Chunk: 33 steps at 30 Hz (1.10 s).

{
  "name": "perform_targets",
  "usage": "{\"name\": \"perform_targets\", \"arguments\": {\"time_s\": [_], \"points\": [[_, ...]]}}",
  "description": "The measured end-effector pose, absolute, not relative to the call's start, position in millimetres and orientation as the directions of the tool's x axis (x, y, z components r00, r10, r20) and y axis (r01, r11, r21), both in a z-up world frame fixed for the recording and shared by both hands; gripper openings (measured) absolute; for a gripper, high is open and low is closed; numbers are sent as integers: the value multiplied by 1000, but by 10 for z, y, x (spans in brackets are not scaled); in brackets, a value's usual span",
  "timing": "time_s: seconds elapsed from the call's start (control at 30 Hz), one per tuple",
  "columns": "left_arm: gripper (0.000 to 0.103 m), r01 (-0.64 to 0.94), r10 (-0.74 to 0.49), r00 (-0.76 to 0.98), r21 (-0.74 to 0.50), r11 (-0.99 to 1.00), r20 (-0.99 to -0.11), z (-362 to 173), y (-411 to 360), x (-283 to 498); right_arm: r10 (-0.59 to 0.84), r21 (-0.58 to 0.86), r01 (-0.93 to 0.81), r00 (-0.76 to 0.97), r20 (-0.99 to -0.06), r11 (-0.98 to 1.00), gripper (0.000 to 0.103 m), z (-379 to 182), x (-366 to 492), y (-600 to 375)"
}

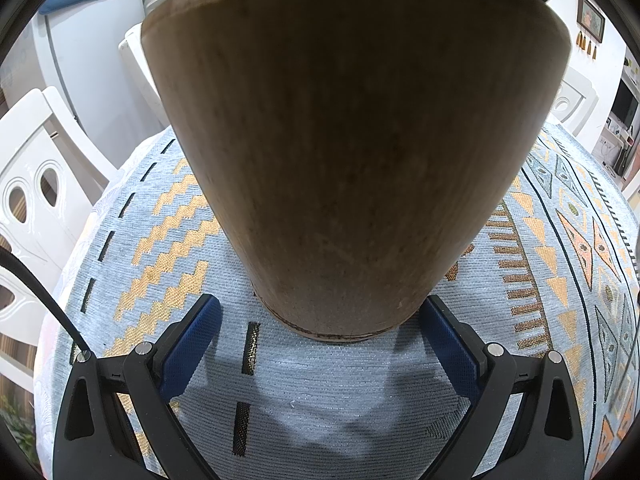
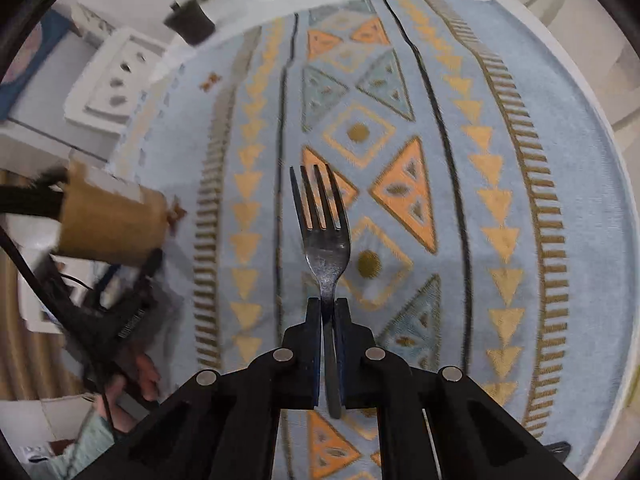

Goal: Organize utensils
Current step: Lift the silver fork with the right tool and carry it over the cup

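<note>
**Two grippers, one fork, one wooden holder**

The right gripper (image 2: 328,300) is clenching a metal fork (image 2: 324,232) by its handle, tines pointing away, above the patterned tablecloth (image 2: 500,120). The left gripper (image 1: 320,312) is standing wide, its blue pads (image 1: 192,352) flanking the base of the wooden utensil holder (image 1: 352,140) (contact unclear), which is sitting upright on the cloth.
</note>
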<state>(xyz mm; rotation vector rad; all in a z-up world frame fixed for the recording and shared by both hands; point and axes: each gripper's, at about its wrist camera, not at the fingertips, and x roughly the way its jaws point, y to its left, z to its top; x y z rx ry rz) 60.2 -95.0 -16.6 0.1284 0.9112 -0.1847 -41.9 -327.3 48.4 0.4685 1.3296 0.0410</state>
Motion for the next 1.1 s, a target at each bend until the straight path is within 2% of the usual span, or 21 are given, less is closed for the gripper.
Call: {"name": "perform_targets", "arguments": {"time_s": [0.17,0.43,0.63,0.93,1.03,1.07,1.1], "points": [[100,213,-104,599,33,977,-794,-165,-945,604,410,513,185,406,-817,838,5,731,-482,-3325],[100,213,-104,599,32,977,-794,-163,-941,607,393,557,121,588,-708,822,4,1220,-478,-3375],[100,213,-104,598,32,977,-794,-163,-941,607,367,523,147,557,-745,839,4,1210,-300,-3397],[100,213,-105,598,32,977,-795,-164,-946,607,418,593,398,445,-792,700,6,549,-3,-3984],[100,213,-104,598,32,977,-795,-163,-945,607,409,584,410,440,-799,700,16,473,213,-4078],[100,213,-104,598,32,977,-795,-164,-949,606,403,579,414,438,-803,703,26,459,282,-4098],[100,213,-104,598,32,977,-795,-165,-953,605,397,578,413,445,-802,704,42,444,366,-4123]]}}
